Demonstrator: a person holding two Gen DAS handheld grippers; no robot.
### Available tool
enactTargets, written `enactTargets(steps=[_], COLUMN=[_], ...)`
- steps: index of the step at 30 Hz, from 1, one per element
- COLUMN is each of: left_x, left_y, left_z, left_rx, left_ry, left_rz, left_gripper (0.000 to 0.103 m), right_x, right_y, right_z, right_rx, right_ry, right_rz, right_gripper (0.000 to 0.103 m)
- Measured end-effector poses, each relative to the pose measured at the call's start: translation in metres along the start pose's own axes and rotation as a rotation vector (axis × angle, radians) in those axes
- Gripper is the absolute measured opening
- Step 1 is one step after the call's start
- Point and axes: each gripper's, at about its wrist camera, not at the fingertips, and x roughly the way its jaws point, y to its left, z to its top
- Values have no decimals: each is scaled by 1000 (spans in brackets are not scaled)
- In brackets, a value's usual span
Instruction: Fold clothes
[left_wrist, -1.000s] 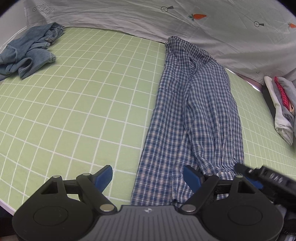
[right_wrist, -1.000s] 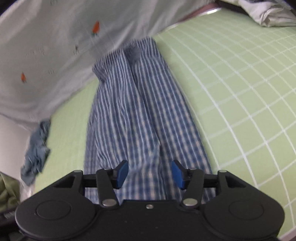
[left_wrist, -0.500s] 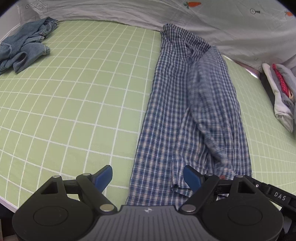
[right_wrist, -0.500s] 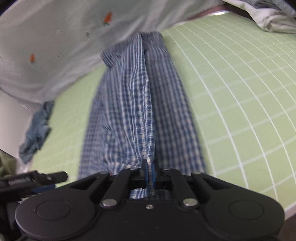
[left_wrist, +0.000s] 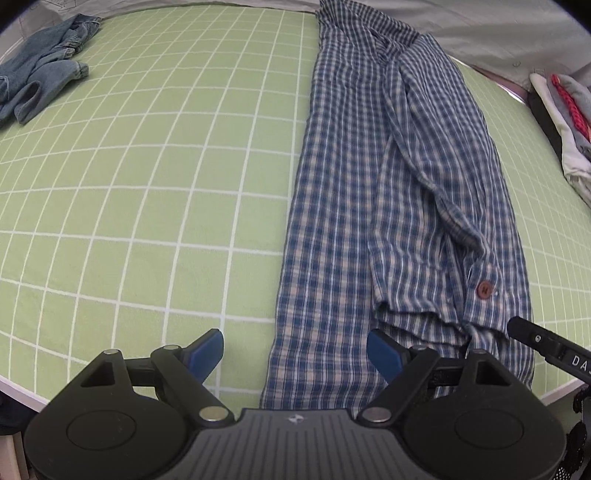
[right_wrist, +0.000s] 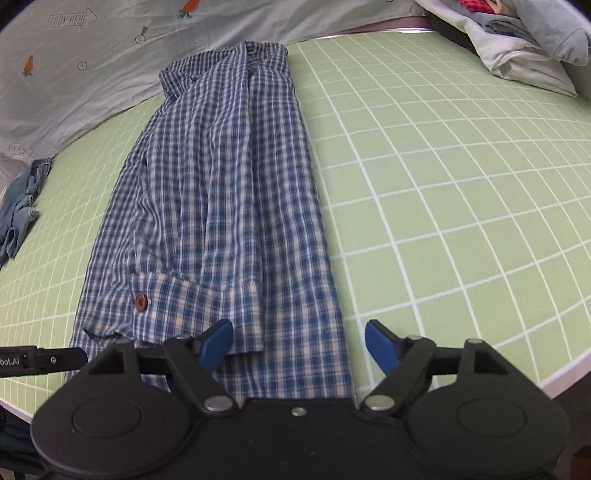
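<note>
Left gripper (left_wrist: 295, 349) w/ blue pads spread wide, nothing between them, hovering over the near hem edge of the plaid shirt (left_wrist: 354, 206); right gripper (right_wrist: 299, 341) likewise fully open and empty, poised above the hem's right portion. Shirt lies as a long narrow strip on the green grid mat (left_wrist: 147, 166), collar at far end, sides folded inward, a buttoned cuff (right_wrist: 166, 295) resting on top nr the hem. Judgement: lengthwise folds look set; a crosswise fold (hem toward collar) appears to be what remains. To do it well, pinch both hem corners thru all layers incl. the cuff, lift evenly, keep strip edges aligned so the sleeve doesn't slide out. Crumpled denim garment (left_wrist: 40, 70) sits at mat's far left; stack of folded clothes (right_wrist: 517, 40) at far right, well apart from shirt.
</note>
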Motion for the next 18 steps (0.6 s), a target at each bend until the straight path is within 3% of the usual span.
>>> enactTargets(steps=[18], left_x=[1], left_y=[-32], left_z=[-30], left_rx=[137], left_ry=[23], left_rz=[22], left_gripper=[90], right_x=[-2], right_y=[18], right_z=[-19], right_rx=[-149], right_ry=[74], right_rz=[-58], right_gripper=[87])
